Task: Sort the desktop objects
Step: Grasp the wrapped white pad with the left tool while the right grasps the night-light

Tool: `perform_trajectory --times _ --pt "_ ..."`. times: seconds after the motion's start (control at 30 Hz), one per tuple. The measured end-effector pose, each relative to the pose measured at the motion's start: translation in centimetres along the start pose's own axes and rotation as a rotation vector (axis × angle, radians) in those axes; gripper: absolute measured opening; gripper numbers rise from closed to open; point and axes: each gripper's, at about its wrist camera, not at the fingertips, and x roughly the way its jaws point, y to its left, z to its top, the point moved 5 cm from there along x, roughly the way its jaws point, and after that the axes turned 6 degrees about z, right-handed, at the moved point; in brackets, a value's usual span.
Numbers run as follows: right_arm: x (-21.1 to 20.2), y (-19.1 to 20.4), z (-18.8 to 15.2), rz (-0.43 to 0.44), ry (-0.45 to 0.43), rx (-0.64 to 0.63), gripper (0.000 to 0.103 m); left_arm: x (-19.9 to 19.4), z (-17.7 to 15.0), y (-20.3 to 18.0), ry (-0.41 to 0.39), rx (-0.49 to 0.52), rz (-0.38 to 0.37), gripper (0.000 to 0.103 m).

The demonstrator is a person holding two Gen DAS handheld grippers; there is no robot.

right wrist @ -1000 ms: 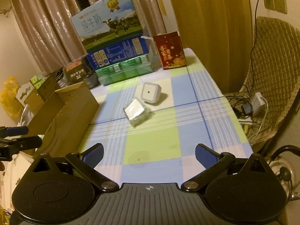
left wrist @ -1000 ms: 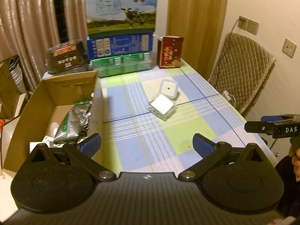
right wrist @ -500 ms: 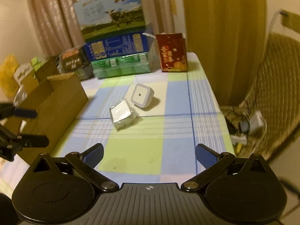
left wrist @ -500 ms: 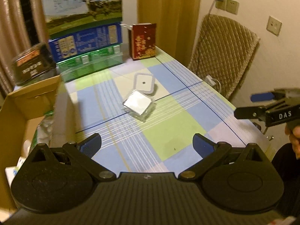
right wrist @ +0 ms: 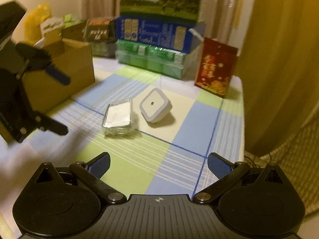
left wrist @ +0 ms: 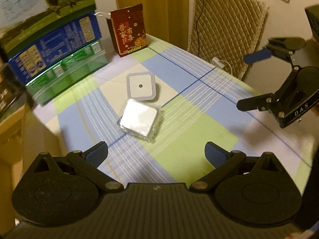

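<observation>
A clear plastic box with a foil lid (left wrist: 139,118) lies mid-table on the checked cloth, also in the right wrist view (right wrist: 118,119). A white square night-light plug (left wrist: 141,86) lies just behind it, also in the right wrist view (right wrist: 155,105). My left gripper (left wrist: 156,152) is open and empty, a short way in front of the foil box. My right gripper (right wrist: 158,162) is open and empty, nearer the table's right side; it also shows at the right of the left wrist view (left wrist: 252,79). The left gripper shows at the left of the right wrist view (right wrist: 63,105).
An open cardboard box (right wrist: 65,69) stands at the table's left. Stacked milk cartons (left wrist: 53,45) and a red gift box (left wrist: 129,32) line the back edge. A padded chair (left wrist: 227,25) stands beyond the right edge, with curtains behind.
Both grippers have moved forward over the table toward the foil box and night-light, the left swinging right away from the cardboard box. Both stay open and empty.
</observation>
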Motion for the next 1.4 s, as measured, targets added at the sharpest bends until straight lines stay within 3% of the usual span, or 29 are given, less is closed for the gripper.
perform_trajectory --times 0.17,0.33,0.77,1.07,1.17,1.4 --pt "3.5 -1.1 0.5 0.027 0.025 -0.076 0.101 3.7 1.0 0.7 0.035 0.092 0.014 0.101" --pt "5.9 -1.2 1.4 0.043 0.036 -0.17 0.101 7.0 1.6 1.1 0.073 0.147 -0.019 0.098" --pt "10.1 -1.5 2.4 0.051 0.09 -0.337 0.101 12.9 2.1 2.1 0.149 0.214 -0.061 0.089" --pt "12.0 -1.3 3.2 0.049 0.103 -0.387 0.101 14.7 1.8 2.3 0.174 0.192 -0.09 0.08" --pt "12.4 -1.2 3.7 0.046 0.105 -0.397 0.101 14.7 1.8 2.6 0.173 0.159 -0.102 0.07" --pt "13.7 -0.5 5.3 0.014 0.071 -0.431 0.101 13.8 1.2 4.4 0.205 0.086 -0.014 0.069"
